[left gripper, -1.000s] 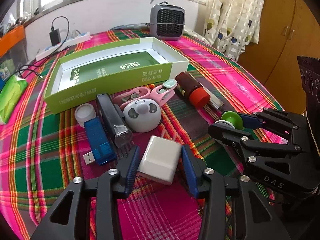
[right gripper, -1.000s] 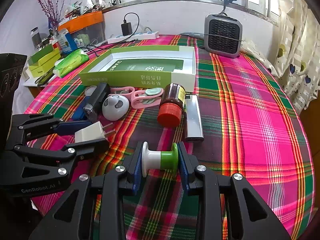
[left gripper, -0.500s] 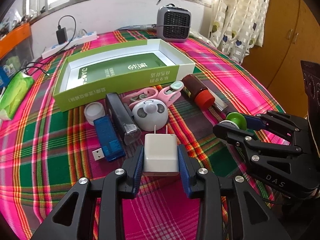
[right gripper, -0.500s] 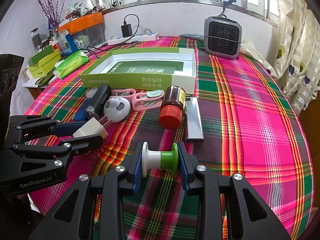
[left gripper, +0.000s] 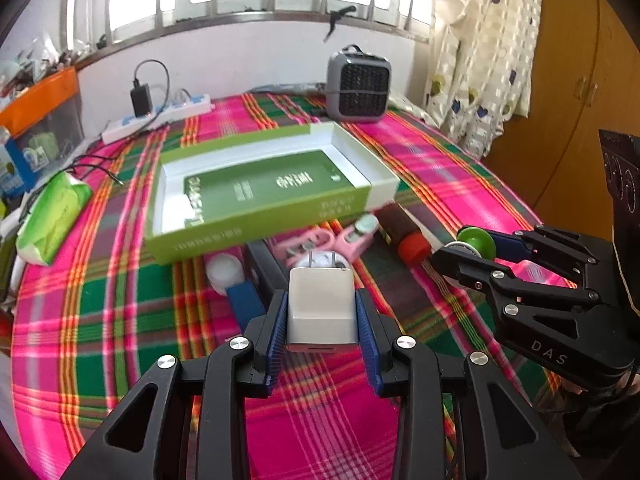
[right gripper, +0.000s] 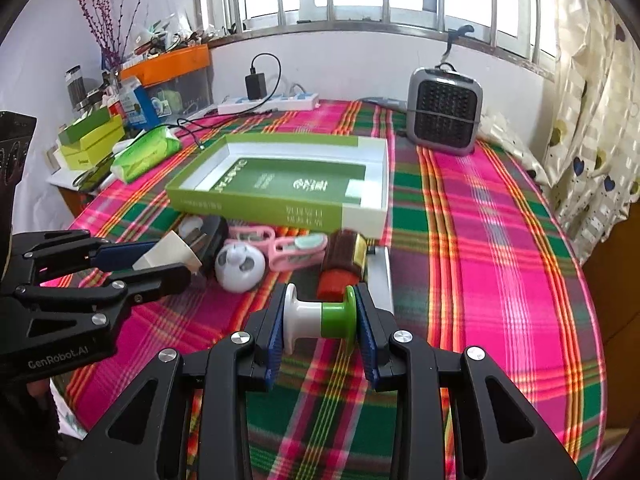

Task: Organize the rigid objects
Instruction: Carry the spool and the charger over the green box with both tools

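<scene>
My left gripper [left gripper: 322, 312] is shut on a white plug charger [left gripper: 321, 308], held above the plaid table with its prongs pointing away. My right gripper [right gripper: 320, 320] is shut on a white-and-green spool [right gripper: 320, 317], gripped by its two end discs. The open green-and-white box [left gripper: 264, 184] lies behind the pile of small items; only a green card shows inside it. Between box and grippers lie a white round panda-face gadget [right gripper: 240, 264], pink clips [right gripper: 294, 246], a brown bottle with a red cap [right gripper: 340, 266] and a silver bar [right gripper: 382, 276].
A grey mini heater [right gripper: 444, 116] stands at the back right. A power strip with a black adapter [left gripper: 156, 114] sits by the wall. A green tissue pack [left gripper: 54, 216] lies at the left. A white round lid [left gripper: 225, 274] and blue USB stick [left gripper: 246, 304] lie beside the left gripper.
The left gripper closed on the white charger and lifted it toward the box. The right gripper, holding the spool throughout, also rose and moved slightly forward.
</scene>
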Tool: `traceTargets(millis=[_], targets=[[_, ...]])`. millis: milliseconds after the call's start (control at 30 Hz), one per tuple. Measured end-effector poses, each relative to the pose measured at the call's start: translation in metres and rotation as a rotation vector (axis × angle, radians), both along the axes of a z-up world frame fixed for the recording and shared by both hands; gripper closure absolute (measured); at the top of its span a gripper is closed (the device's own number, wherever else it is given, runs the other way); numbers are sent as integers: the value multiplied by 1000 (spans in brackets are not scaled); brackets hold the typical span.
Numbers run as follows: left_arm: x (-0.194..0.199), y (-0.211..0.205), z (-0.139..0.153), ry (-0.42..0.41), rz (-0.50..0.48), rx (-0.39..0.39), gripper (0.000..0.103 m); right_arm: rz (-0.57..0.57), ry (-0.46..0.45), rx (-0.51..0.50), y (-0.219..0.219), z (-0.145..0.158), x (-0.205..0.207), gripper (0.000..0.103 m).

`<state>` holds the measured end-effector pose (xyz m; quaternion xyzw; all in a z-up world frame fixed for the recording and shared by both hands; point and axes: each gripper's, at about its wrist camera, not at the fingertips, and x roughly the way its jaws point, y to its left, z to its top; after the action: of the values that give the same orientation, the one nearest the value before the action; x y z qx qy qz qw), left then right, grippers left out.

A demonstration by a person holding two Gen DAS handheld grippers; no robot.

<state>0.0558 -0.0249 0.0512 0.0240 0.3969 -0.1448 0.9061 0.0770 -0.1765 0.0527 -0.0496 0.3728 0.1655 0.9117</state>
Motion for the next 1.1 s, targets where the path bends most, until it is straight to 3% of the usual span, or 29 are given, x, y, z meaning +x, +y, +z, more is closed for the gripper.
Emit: traceTargets(millis=[400, 800, 1100], targets=[[39, 23, 27, -53, 52, -11, 71, 17, -44, -5, 9, 25, 35, 70], [88, 39, 26, -46, 103, -4, 71, 26, -44, -19, 20, 32, 91, 70], [126, 48, 19, -34, 146, -3, 71, 27, 3, -20, 31, 21, 135, 70]])
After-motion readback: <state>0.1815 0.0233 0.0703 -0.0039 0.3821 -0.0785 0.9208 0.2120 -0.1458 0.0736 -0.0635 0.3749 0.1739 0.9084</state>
